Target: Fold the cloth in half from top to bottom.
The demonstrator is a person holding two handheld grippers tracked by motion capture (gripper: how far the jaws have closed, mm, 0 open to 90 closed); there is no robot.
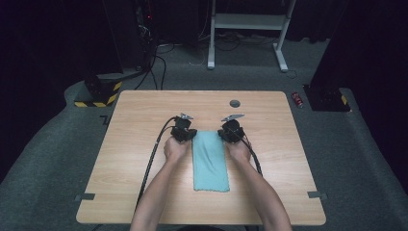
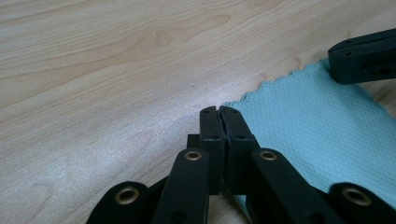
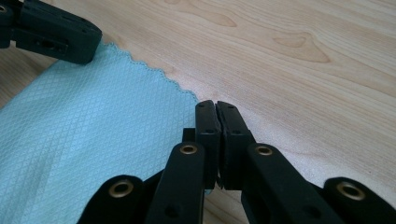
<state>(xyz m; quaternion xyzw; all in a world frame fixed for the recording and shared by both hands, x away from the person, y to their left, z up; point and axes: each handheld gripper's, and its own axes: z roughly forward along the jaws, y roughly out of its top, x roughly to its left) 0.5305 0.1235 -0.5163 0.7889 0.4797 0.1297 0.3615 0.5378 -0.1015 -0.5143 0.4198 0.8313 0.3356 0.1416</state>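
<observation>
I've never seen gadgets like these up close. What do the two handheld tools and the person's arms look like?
Each hand holds a black tool: the left gripper and the right gripper. Each carries a small grey three-cornered plate on top and trails a black cable back over the table. Seen close up, the jaws are flat black bars on linked arms with brass-coloured rivets. The forearms are bare, with no sleeves or gloves.

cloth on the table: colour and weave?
Light teal cloth, fine diamond-grid weave, scalloped edge. Clearest in the right gripper view.
</observation>
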